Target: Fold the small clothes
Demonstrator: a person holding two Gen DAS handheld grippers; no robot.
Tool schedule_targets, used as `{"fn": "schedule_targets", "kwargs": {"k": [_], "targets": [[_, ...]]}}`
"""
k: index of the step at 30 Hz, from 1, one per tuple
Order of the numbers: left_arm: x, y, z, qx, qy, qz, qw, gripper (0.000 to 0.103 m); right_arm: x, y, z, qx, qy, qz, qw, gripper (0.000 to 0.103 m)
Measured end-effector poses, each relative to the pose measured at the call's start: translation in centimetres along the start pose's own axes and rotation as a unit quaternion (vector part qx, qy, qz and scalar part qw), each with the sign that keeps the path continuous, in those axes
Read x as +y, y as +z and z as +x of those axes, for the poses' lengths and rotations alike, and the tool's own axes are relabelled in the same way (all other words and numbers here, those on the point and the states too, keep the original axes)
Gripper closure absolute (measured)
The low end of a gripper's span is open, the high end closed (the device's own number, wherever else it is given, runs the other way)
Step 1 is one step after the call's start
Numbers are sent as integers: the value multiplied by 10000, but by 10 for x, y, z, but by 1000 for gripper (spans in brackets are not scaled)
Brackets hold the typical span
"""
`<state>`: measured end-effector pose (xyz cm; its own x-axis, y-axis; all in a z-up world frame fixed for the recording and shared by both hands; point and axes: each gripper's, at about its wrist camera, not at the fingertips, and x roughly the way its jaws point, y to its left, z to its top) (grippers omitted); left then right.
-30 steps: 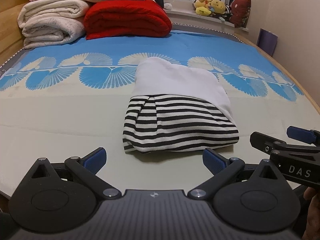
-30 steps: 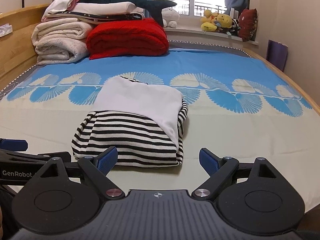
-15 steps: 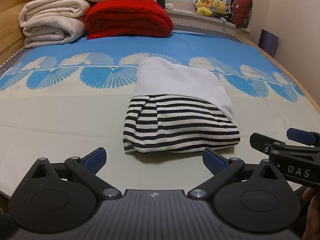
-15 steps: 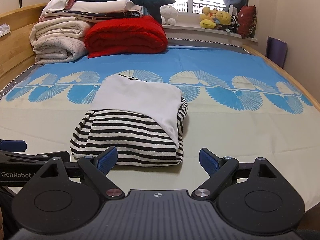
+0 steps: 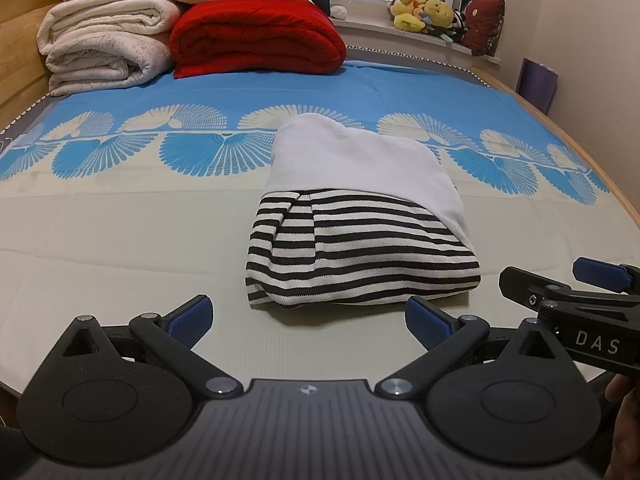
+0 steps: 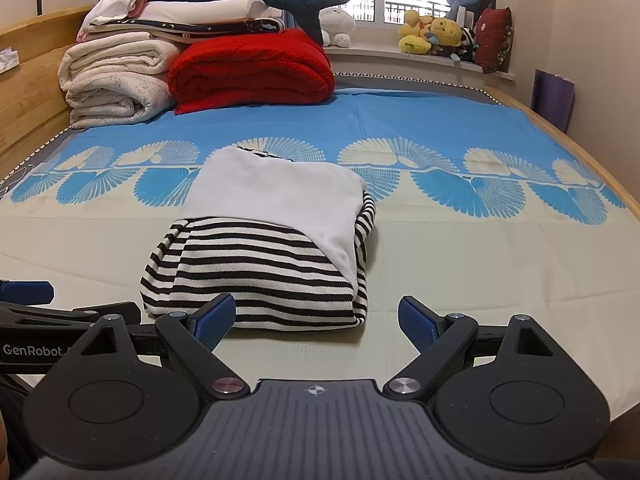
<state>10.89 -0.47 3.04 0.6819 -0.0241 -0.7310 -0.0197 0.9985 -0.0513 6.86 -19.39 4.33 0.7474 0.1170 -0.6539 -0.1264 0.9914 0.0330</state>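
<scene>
Nothing shifts since earlier frames: folded striped garment [image 5: 360, 248] lies compact on bed [image 5: 120, 240]. Left gripper [image 5: 307, 318], right gripper [image 6: 316, 318] spread, empty. Risk: careless regrasp snags white layer, undoes fold.

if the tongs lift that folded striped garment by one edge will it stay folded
Probably not: the striped garment is soft knit and would likely droop and unfold. Its loose white layer could slide off. It looks light, so a push may bunch it.
</scene>
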Motion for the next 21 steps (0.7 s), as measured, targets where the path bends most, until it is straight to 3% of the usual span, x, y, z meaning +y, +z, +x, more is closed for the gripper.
{"fn": "schedule_targets", "kwargs": {"k": [21], "targets": [[0,-1,1,13,-1,-19,10000,1,0,0,0,14,2,12,10000,14]]}}
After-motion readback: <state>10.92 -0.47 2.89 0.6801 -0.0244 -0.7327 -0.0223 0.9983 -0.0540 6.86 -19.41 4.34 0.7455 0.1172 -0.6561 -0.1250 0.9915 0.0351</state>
